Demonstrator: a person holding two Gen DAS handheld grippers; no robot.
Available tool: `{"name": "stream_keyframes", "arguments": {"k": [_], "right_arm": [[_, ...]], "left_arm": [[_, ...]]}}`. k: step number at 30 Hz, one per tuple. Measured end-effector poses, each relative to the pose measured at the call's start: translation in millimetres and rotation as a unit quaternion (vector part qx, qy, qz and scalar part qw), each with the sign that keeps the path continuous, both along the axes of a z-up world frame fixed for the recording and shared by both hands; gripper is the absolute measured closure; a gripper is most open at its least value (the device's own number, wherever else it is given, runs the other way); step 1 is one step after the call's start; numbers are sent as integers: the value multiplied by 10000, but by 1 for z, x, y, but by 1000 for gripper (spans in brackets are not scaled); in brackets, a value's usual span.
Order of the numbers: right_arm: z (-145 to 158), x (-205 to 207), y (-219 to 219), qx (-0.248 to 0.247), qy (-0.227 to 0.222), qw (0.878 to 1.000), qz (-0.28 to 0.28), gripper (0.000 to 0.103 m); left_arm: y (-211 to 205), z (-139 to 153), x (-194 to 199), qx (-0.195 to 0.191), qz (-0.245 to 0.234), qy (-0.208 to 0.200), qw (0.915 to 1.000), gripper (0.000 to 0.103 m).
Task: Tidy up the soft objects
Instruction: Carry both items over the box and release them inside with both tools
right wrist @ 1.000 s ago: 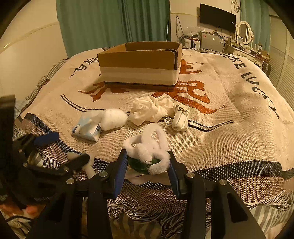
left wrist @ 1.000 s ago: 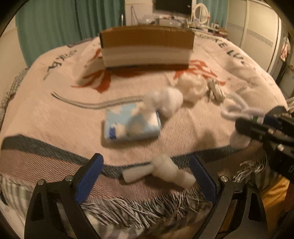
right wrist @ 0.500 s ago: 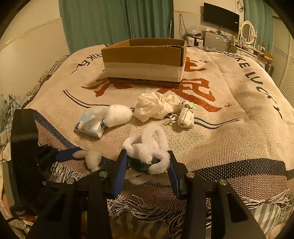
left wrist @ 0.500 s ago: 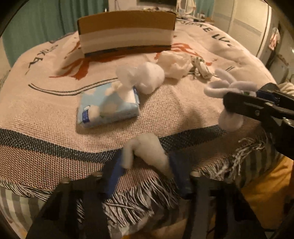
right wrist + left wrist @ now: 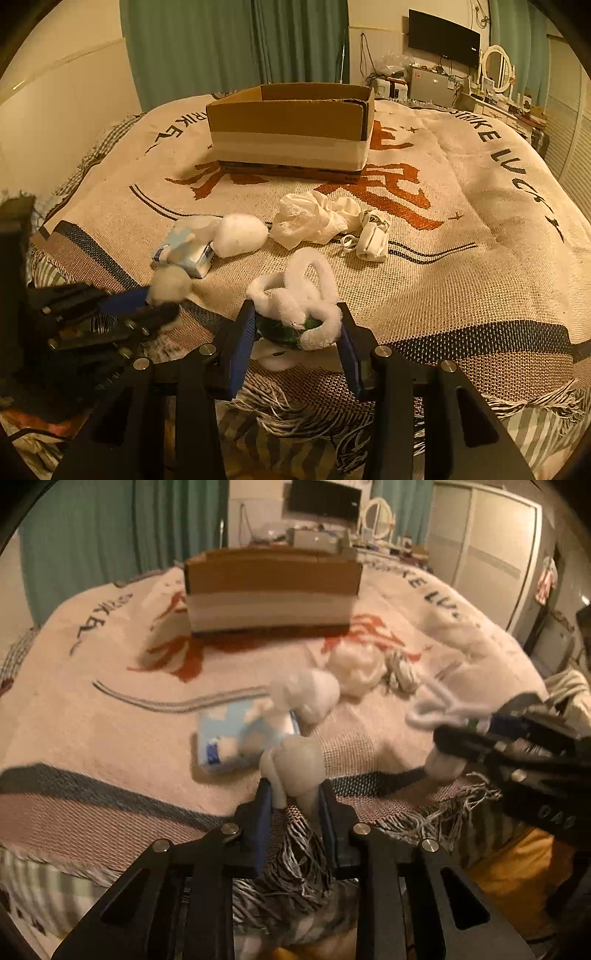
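My left gripper (image 5: 293, 797) is shut on a small white plush piece (image 5: 295, 764), lifted just above the blanket's fringed front edge; it also shows in the right wrist view (image 5: 170, 286). My right gripper (image 5: 295, 332) is shut on a white fuzzy looped toy with a green part (image 5: 295, 295), which also shows in the left wrist view (image 5: 439, 709). An open cardboard box (image 5: 291, 125) stands far back on the bed. A blue tissue pack (image 5: 184, 254), a white plush oval (image 5: 240, 234), crumpled white cloth (image 5: 314, 221) and a folded white item (image 5: 373, 236) lie between.
The bed is covered by a beige woven blanket (image 5: 443, 258) with orange and black lettering and a fringe at the front edge. Green curtains hang behind, with a TV, a mirror and cluttered furniture at the back right.
My left gripper moved in on the small white plush piece at the blanket edge, shut on it and lifted it. My right gripper kept its hold on the looped toy.
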State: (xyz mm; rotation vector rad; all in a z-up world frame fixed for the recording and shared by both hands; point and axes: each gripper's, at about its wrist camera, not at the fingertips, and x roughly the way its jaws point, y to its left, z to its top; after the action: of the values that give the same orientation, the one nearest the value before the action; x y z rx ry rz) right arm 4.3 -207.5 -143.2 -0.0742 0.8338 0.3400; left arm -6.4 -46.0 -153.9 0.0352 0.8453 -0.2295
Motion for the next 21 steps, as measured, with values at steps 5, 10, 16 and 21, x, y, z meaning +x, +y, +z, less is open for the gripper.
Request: {"name": "stream_keyframes", "arguments": {"k": [5, 10, 16, 21], "right_arm": [[4, 0, 0, 4, -67, 10000, -3, 61], [15, -3, -1, 0, -210, 9998, -20, 61], [31, -5, -6, 59, -390, 9992, -71, 61], [52, 1, -8, 83, -617, 9980, -69, 61]], "left_arm": [[1, 26, -6, 11, -62, -357, 9993, 79], [2, 49, -12, 2, -95, -614, 9981, 79], [0, 75, -20, 115, -196, -1066, 9940, 80], [2, 88, -7, 104, -116, -1153, 9932, 80]]}}
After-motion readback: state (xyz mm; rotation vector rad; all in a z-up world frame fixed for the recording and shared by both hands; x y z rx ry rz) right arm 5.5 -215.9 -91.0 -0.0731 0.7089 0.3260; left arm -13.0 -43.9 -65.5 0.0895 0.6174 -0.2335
